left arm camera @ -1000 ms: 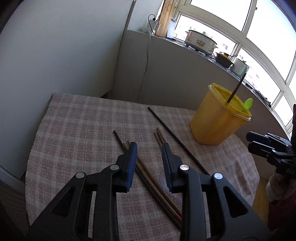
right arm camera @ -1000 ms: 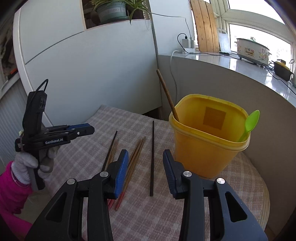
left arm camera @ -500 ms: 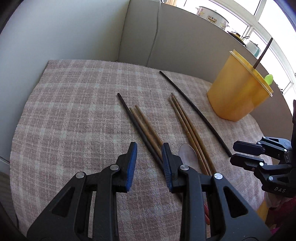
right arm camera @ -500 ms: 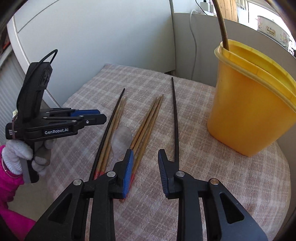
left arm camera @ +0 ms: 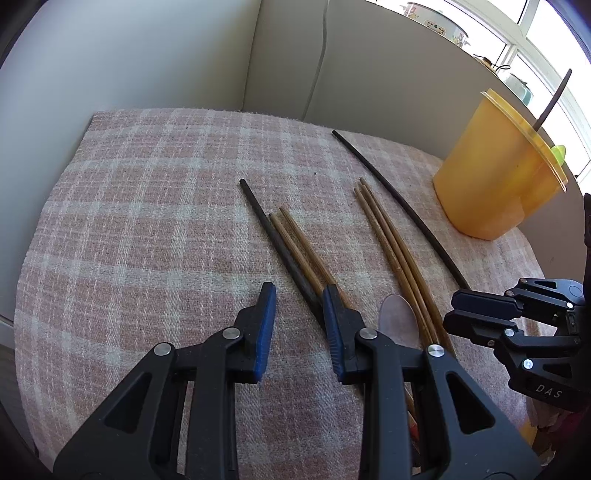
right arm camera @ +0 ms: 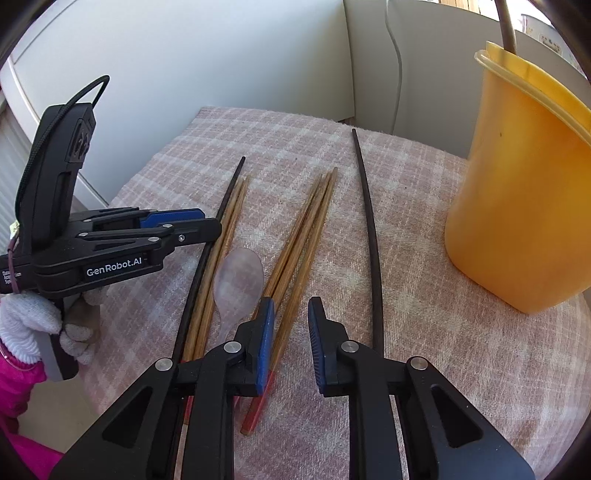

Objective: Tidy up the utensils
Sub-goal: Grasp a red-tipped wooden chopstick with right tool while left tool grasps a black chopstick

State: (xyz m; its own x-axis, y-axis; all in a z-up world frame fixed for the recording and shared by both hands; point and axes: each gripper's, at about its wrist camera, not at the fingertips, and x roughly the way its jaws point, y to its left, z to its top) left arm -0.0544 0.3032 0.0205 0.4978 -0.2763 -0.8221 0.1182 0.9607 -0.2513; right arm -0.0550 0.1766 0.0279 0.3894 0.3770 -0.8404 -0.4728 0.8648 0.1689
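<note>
Pink-and-white checked cloth fills the ground under both tools, and the utensils lie strewn across it. The left gripper hangs low with its jaws parted and nothing pinched; a dark chopstick and a pair of wooden chopsticks run out ahead from just beside its right-hand finger. The right gripper has just been narrowing its jaws, yet a gap remains and the pads press on nothing; a bundle of wooden chopsticks with red ends passes under its left-hand finger. Just left of that finger lies a translucent spoon, its bowl pointing away. A long dark chopstick stretches ahead on the right gripper's right side, and further right stands the yellow container, upright, with a stick rising from it. A gloved hand grips the left tool's handle.
</note>
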